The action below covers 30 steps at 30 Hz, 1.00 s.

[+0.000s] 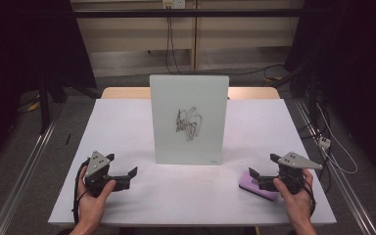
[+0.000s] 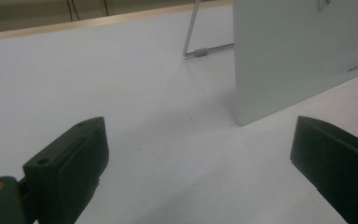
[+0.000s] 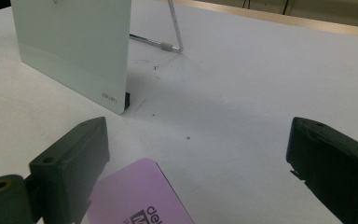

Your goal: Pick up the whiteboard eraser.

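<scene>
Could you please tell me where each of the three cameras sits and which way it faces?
High view: above the person's side, looking forward and down at the table; both hands and grippers show.
Left gripper view: rides the left gripper, facing the whiteboard; open jaws show.
Right gripper view: rides the right gripper, over the purple eraser.
All share the whiteboard.

1. The desk (image 1: 127, 196) was evenly lit from above; the surroundings were dark.
2. Shadows under the board (image 1: 189, 119) were soft and faint.
3. Both gripper views were soft, the near jaws blurred.
</scene>
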Each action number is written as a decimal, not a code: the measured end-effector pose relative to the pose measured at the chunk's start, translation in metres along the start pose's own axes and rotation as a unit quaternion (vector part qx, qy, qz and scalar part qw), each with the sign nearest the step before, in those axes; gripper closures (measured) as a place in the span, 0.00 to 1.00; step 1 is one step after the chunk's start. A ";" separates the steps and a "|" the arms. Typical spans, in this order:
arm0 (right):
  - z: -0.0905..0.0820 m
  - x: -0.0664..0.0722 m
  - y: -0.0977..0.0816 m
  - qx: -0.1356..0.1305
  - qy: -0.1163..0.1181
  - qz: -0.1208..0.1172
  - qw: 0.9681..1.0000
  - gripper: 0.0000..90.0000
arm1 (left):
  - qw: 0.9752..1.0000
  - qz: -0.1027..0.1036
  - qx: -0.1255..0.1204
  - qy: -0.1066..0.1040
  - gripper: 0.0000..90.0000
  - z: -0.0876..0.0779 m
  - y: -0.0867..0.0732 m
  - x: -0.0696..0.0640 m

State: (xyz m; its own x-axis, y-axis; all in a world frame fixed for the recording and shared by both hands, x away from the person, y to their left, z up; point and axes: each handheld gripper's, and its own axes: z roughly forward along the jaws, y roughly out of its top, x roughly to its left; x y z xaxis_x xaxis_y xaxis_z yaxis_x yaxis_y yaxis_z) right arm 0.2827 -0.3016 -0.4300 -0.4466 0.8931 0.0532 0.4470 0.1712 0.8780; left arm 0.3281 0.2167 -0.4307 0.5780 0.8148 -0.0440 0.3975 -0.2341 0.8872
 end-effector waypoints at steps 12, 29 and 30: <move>0.003 0.001 -0.001 0.005 0.013 -0.005 1.000 0.07 | 1.000 -0.003 0.006 -0.003 0.05 0.002 0.000 -0.001; 0.005 0.004 0.005 0.011 0.021 -0.017 1.000 0.06 | 1.000 0.000 0.007 0.002 0.05 -0.002 -0.001 0.001; 0.006 0.004 0.005 0.018 0.017 -0.014 1.000 0.07 | 1.000 -0.001 0.007 0.001 0.05 -0.002 -0.001 0.001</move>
State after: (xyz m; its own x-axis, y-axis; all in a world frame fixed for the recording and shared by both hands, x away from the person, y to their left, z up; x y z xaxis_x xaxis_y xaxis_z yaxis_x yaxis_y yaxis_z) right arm 0.2878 -0.2942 -0.4283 -0.4857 0.8729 0.0459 0.4615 0.2114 0.8616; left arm 0.3267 0.2193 -0.4310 0.5762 0.8161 -0.0441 0.4076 -0.2402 0.8810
